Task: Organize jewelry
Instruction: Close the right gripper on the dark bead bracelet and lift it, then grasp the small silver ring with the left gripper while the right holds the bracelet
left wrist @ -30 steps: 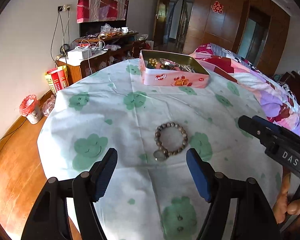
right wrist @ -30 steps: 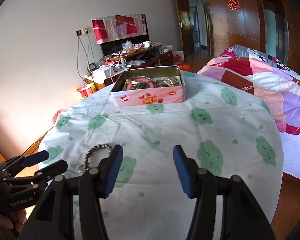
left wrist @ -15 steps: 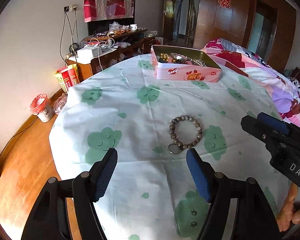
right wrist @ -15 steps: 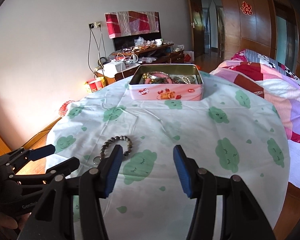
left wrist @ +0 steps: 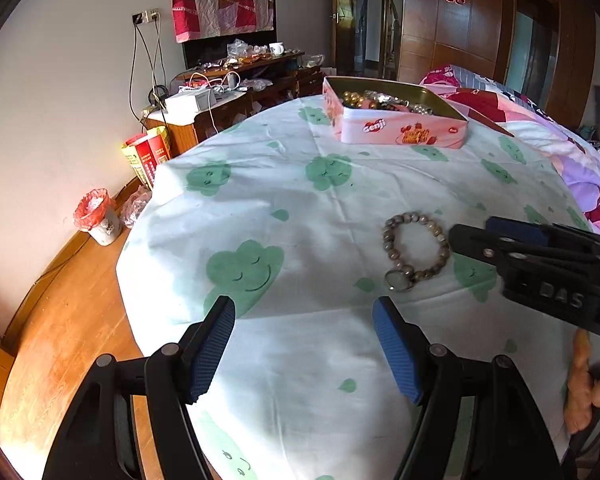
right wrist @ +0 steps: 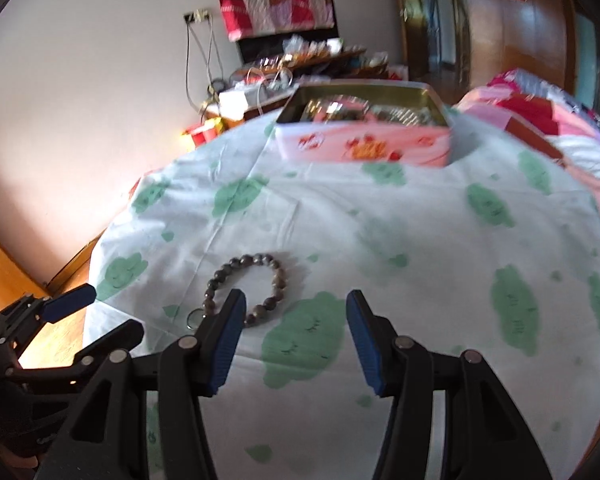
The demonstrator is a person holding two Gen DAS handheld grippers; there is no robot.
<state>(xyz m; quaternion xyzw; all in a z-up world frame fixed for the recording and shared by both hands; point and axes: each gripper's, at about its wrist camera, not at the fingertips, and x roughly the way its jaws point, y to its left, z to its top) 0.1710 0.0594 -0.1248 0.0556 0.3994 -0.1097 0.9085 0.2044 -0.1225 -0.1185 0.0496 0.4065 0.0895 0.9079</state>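
Observation:
A brown beaded bracelet (left wrist: 416, 250) with a small metal ring lies flat on the green-patterned tablecloth (left wrist: 300, 208). My left gripper (left wrist: 303, 318) stands open over the cloth, the bracelet just beyond its right finger. My right gripper (right wrist: 294, 308) is open too, with nothing between its jaws; the bracelet (right wrist: 246, 288) lies just past its left finger, which hides the near beads. In the left wrist view the right gripper (left wrist: 500, 236) reaches in from the right, close to the bracelet. A pink tin (left wrist: 396, 130) holding jewelry stands at the table's far side.
The table's left edge drops to a wooden floor with a small red-lined bin (left wrist: 96, 216). A cluttered wooden cabinet (left wrist: 220, 100) stands against the wall behind. A bed with a pink and purple quilt (left wrist: 560, 148) runs along the right side.
My right gripper has moved forward and down toward the bracelet, which now sits by its left finger. In the left wrist view the bracelet has drifted right. Both jaws keep their width.

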